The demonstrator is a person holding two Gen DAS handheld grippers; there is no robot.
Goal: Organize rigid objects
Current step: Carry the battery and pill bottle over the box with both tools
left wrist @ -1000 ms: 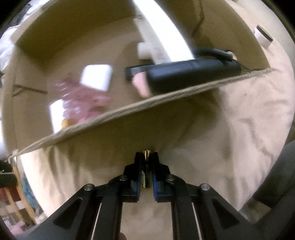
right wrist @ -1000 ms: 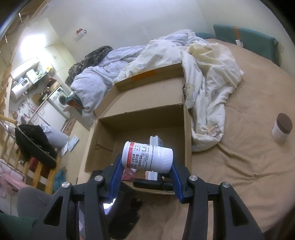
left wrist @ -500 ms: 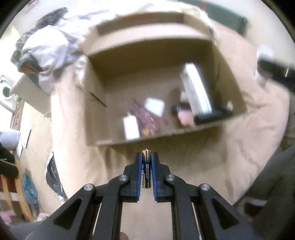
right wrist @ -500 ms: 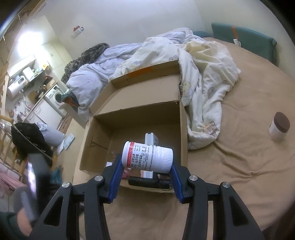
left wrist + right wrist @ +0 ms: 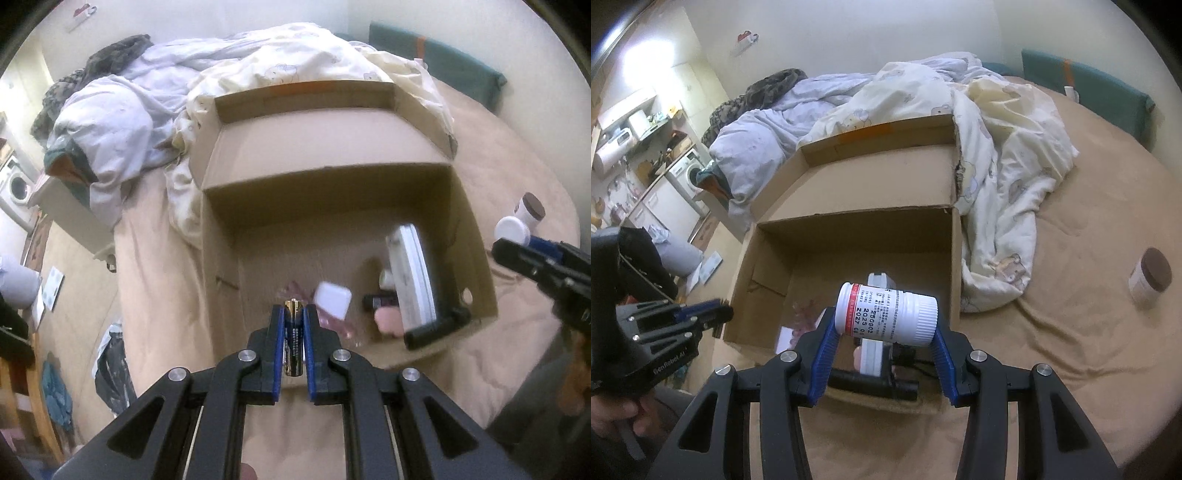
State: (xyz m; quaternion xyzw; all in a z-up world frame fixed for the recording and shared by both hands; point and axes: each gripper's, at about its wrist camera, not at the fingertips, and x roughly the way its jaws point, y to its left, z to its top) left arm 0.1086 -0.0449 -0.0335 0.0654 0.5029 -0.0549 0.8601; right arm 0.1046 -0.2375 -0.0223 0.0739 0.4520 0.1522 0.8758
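Left gripper [image 5: 294,332] was clamped on a battery [image 5: 293,338], held lengthwise between the blue pads, gold tip pointing forward. The gripper sat above the near wall of the open cardboard box [image 5: 325,184], the battery tip overlapping the box interior in the left wrist view.

Right gripper [image 5: 886,332] was closed on a white pill bottle [image 5: 886,314], held sideways: ribbed cap toward the right finger, red-banded end toward the left finger. Printed digits on the label were partly legible. The bottle hung above the near edge of the cardboard box. In the left wrist view the bottle showed at the right margin, outside the right wall of the box.

Contents of the box, per the left wrist view: a white flat device [image 5: 410,277] leaning toward the right wall; a black cylindrical object [image 5: 436,328] at the near right corner; a small white square case [image 5: 332,299]; pink crinkled items [image 5: 332,321] under and beside the case; a round pink object [image 5: 388,321]. Details were blurred.

The box rested on a tan bedsheet [image 5: 1089,258]. A rumpled duvet [image 5: 960,110] lay behind and along the right side of the box, touching it. A brown-lidded jar [image 5: 1148,277] stood on the sheet, well apart from the box to the right
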